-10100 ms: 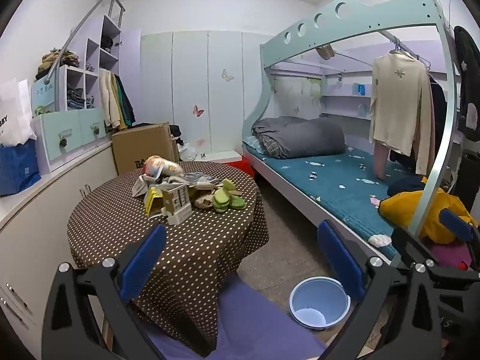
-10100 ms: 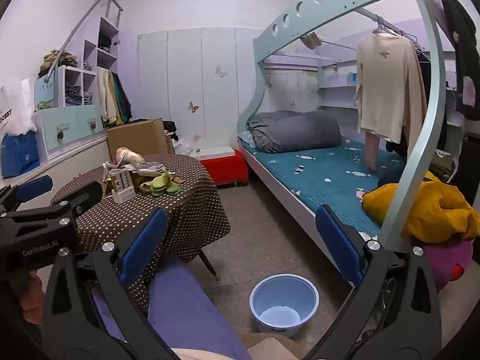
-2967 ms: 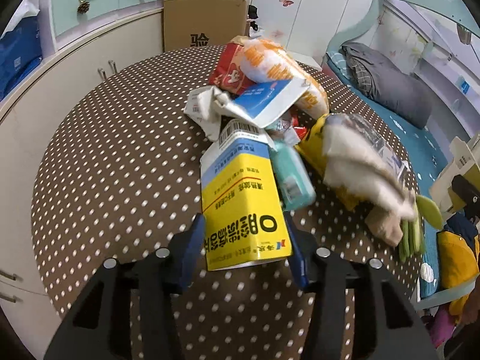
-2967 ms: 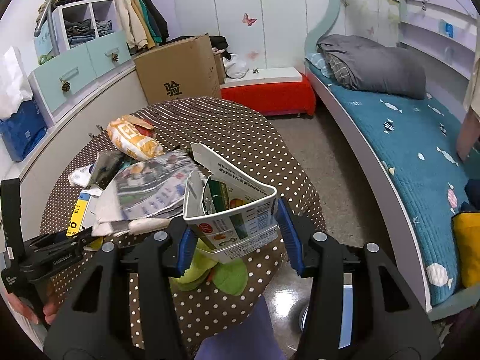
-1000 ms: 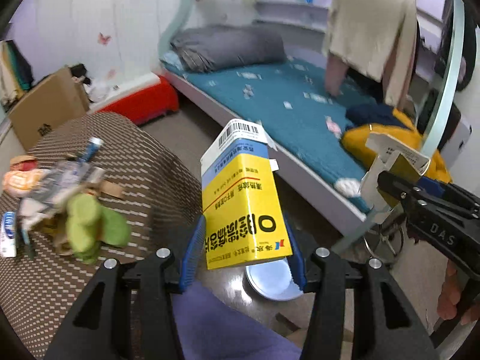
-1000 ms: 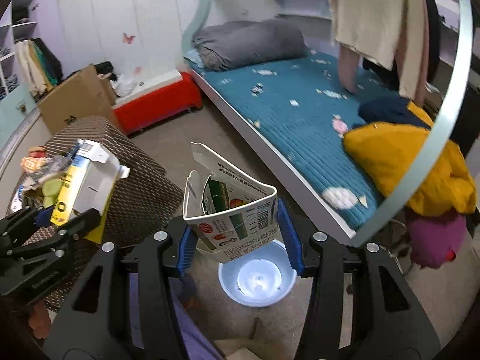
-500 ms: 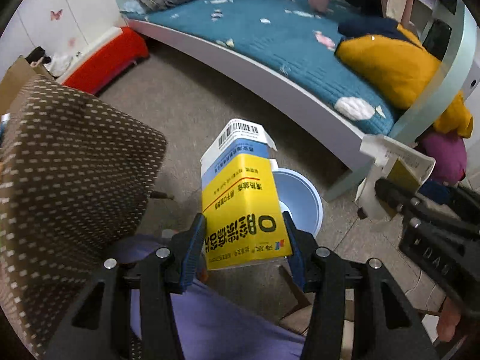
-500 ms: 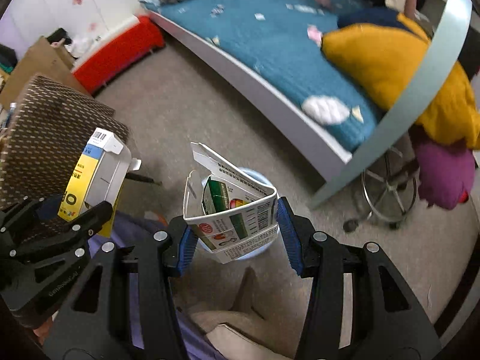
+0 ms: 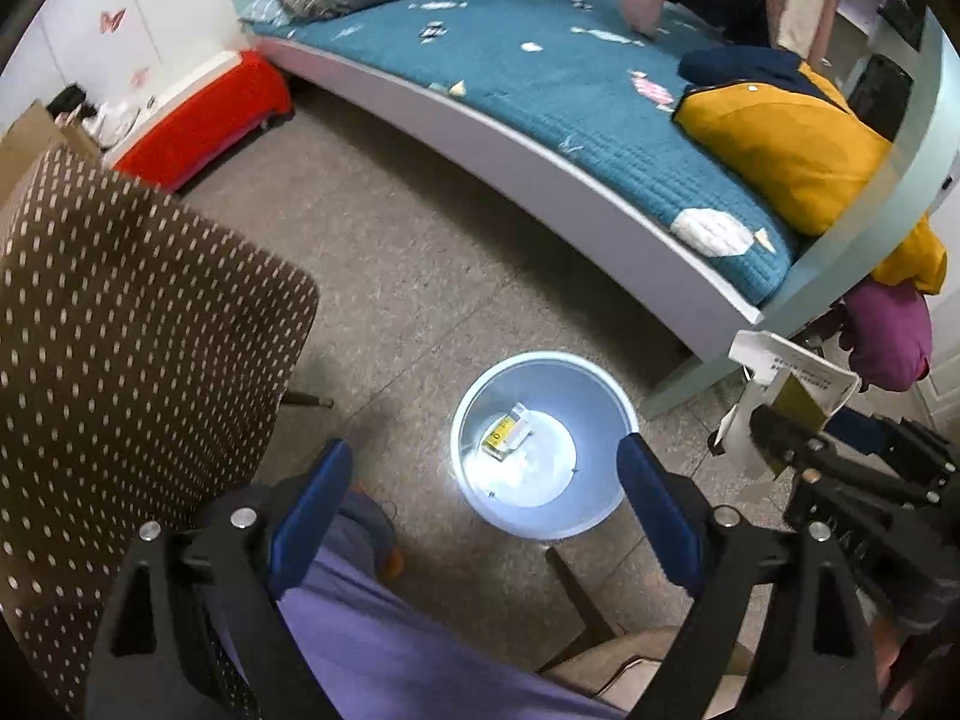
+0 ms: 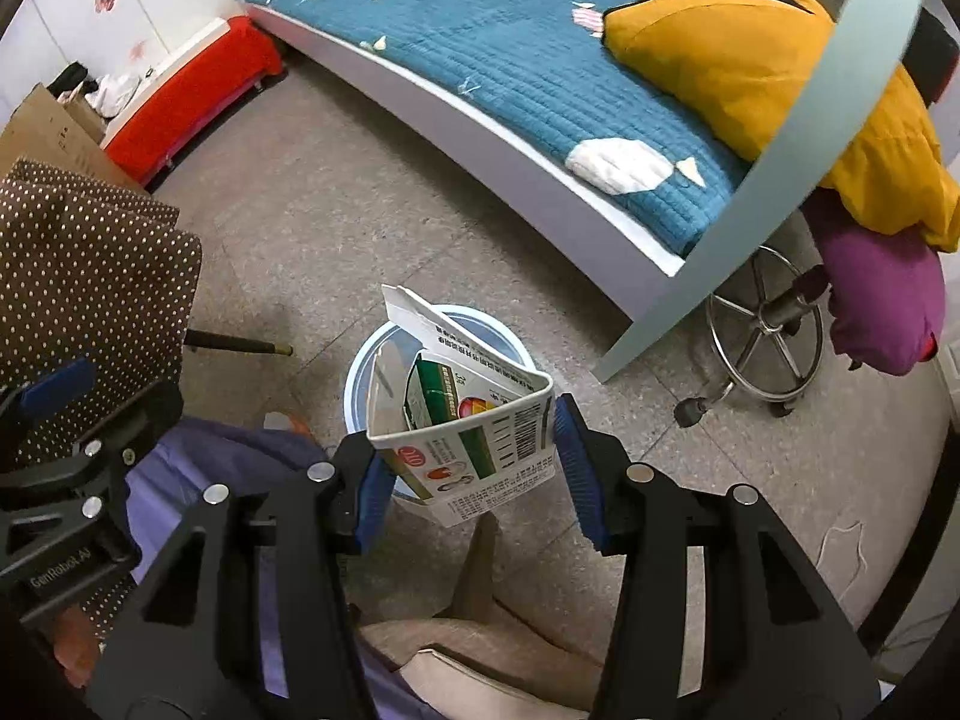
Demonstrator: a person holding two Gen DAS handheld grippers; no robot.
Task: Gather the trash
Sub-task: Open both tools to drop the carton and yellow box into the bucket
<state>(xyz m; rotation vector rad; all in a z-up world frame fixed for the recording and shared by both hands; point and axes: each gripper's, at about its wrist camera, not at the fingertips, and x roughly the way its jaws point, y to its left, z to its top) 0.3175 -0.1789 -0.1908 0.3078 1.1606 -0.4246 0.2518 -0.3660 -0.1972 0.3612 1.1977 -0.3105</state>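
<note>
My left gripper [image 9: 480,480] hangs over the bin [image 9: 624,420], and its jaws have just been opening; they now stand wide apart with nothing between them. The yellow box [image 9: 506,431] lies on the floor of the bin, tilted, looking small down there.

My right gripper [image 10: 471,468] is clamped on the white carton [image 10: 474,420], its blue pads [image 10: 573,468] pressing the two narrow sides near the bottom edge. The carton sits directly above the bin, covering most of its opening in the right wrist view, with only the far rim of the bin [image 10: 456,312] showing behind it. In the left wrist view the same carton [image 9: 786,384] shows to the right of the bin, at the end of the other tool.

I judge the carton to be light, empty cardboard: its top is torn open, one flap stands up, and the walls bow slightly under the squeeze. It is stiff along the folded corners and soft across the flat faces, so the hold across the narrow sides near the closed bottom is the sensible one; pinching near the open mouth would likely just crush it. The printed surface looks smooth, perhaps a little slippery, though the pads seem to grip it well enough. Being so light, it may flutter or tip as it falls, so I would want it centred over the bin before letting go.
</note>
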